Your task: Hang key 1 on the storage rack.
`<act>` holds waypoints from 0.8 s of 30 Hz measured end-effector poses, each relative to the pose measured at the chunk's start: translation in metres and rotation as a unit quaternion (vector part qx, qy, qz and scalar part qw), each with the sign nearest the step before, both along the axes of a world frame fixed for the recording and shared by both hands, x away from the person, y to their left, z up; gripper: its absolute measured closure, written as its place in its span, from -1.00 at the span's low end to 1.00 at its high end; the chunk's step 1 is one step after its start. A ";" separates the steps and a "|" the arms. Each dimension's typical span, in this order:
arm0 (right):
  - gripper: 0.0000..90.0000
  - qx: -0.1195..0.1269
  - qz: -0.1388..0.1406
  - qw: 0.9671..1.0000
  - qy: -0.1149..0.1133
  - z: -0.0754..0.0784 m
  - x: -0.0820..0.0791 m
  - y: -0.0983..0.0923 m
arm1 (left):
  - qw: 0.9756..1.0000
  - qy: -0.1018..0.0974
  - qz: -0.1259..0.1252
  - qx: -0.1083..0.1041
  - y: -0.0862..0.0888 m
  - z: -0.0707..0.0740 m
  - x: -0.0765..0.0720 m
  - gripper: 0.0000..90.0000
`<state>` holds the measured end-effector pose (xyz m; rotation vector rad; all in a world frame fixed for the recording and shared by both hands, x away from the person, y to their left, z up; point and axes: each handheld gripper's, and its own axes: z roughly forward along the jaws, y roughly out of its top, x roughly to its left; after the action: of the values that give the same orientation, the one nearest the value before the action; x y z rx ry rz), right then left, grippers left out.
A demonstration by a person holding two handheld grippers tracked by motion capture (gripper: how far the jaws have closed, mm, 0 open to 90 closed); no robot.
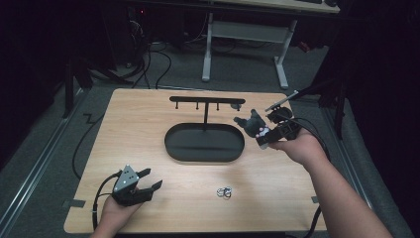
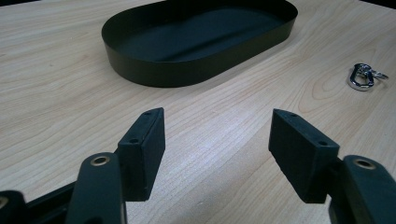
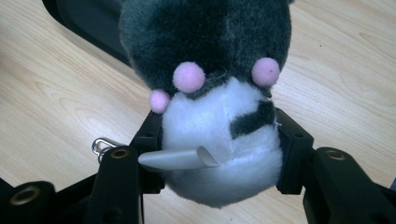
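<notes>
1. Nearest the person, the left gripper sits low at the front left of the wooden bench, held in the left hand. Its jaws stand wide apart with nothing between them; in the left gripper view only bare wood shows between the two black pads.
2. A little farther in, near the front middle of the bench, lies a small silver metal clip with rings, well apart from both grippers. In the left gripper view the clip lies off to the right of the jaws.
3. Behind it, at the middle of the bench, stands a black oval tray with an upright post and a crossbar of hooks rising from its back edge.
4. To the right of the tray, the right gripper is raised above the bench in the right hand. Its jaws are partly closed and clamp a grey and white plush toy by its white lower part, with pink pompoms above and a grey tag sticking out. The plush toy hangs in the air just beside the tray's right end, near the tip of the crossbar.
</notes>
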<state>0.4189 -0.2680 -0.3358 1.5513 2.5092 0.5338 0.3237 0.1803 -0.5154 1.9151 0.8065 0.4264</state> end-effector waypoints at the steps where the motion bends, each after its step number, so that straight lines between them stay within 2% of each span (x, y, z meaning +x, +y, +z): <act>1: 0.08 0.000 -0.002 1.000 0.000 0.001 0.001 0.000 | 1.000 0.000 0.000 0.000 0.000 0.000 0.000 -0.18; 11: 0.08 0.003 -0.006 1.000 -0.006 0.011 0.008 0.002 | 1.000 0.000 0.000 0.000 0.000 0.000 0.000 -0.18; 24: 0.08 -0.004 -0.010 1.000 -0.009 0.021 0.018 0.009 | 1.000 0.000 0.000 -0.001 0.002 0.000 0.001 -0.18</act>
<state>0.4364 -0.2594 -0.3145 1.5600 2.4763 0.5318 0.3247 0.1818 -0.5152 1.9126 0.8059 0.4258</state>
